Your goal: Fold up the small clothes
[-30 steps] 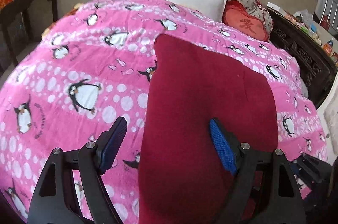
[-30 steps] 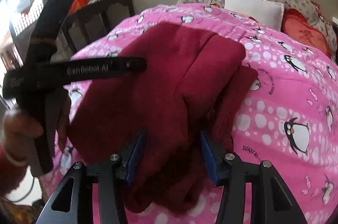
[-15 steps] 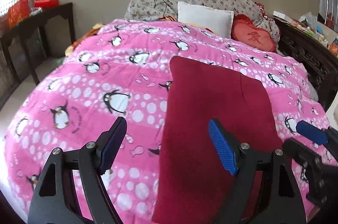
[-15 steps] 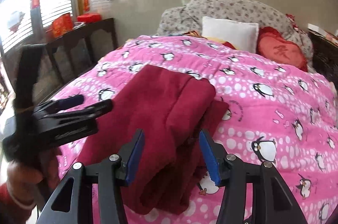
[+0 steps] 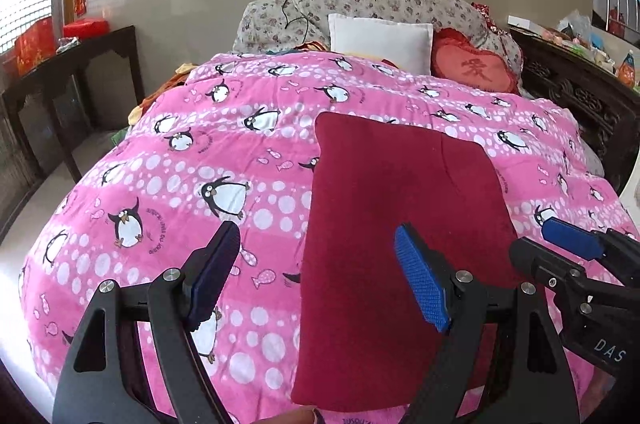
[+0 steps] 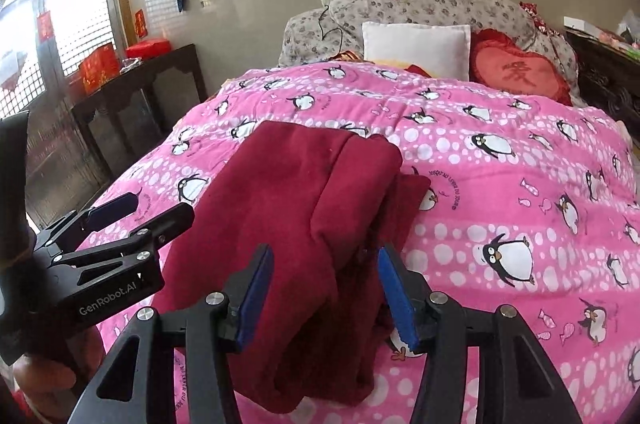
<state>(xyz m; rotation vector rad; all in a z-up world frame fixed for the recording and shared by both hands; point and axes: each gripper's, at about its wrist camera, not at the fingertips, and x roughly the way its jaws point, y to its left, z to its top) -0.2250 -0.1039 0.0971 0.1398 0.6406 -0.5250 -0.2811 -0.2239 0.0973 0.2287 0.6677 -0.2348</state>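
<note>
A dark red folded garment point(image 5: 396, 240) lies flat on the pink penguin blanket point(image 5: 224, 152); in the right wrist view it point(image 6: 304, 216) shows stacked layers and a thick folded right edge. My left gripper point(image 5: 320, 276) is open and empty, held back above the garment's near left edge. My right gripper point(image 6: 324, 300) is open and empty, held above the garment's near end. Each gripper shows in the other's view: the right one point(image 5: 576, 264) at the far right, the left one point(image 6: 116, 240) at the left.
White pillow point(image 5: 380, 40), red heart cushion point(image 5: 476, 68) and floral bedding point(image 5: 360, 0) lie at the bed's head. A dark wooden side table point(image 5: 76, 72) with red boxes stands left. A carved dark headboard point(image 5: 580, 96) and cluttered shelf run along the right.
Both grippers have pulled back and up from the garment, which now lies released and flat on the blanket. The views have widened to show more of the bed and room.
</note>
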